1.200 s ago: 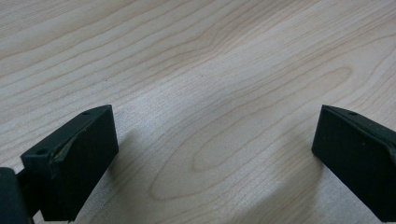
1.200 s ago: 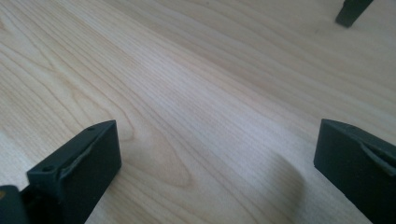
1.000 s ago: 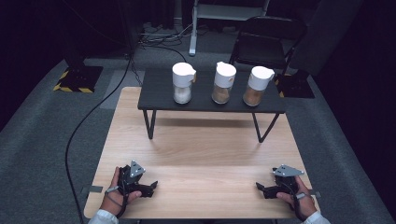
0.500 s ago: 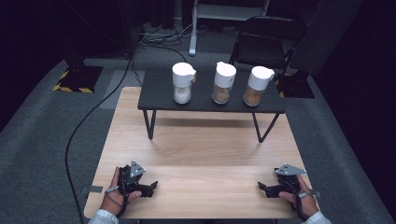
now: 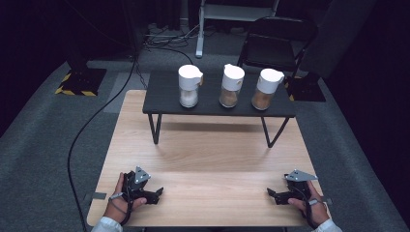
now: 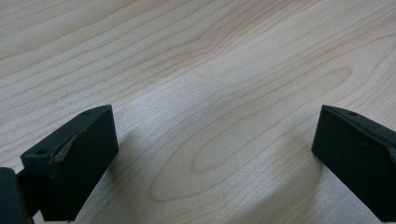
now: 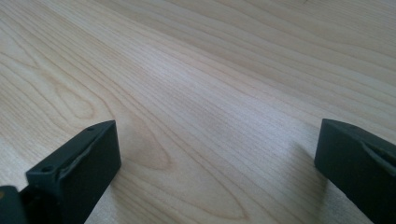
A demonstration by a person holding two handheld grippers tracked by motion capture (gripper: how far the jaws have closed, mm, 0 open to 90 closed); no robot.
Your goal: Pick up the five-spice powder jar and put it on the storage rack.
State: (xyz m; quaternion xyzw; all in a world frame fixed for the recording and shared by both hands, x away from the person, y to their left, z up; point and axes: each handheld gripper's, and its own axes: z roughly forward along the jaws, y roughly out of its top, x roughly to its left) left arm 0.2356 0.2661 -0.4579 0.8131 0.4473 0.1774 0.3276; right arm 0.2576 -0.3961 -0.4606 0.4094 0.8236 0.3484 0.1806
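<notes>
High view: the left black tongs (image 5: pixel 157 193) rest on the pale wooden counter (image 5: pixel 208 159) near its front left corner, long axis pointing right and inward. The right black tongs (image 5: pixel 270 194) lie near the front right corner, pointing left.

Left gripper view: left tongs (image 6: pixel 212 154) spread wide, released, over bare wood.

Right gripper view: right tongs (image 7: pixel 217 158) likewise spread, grasping nothing.
</notes>
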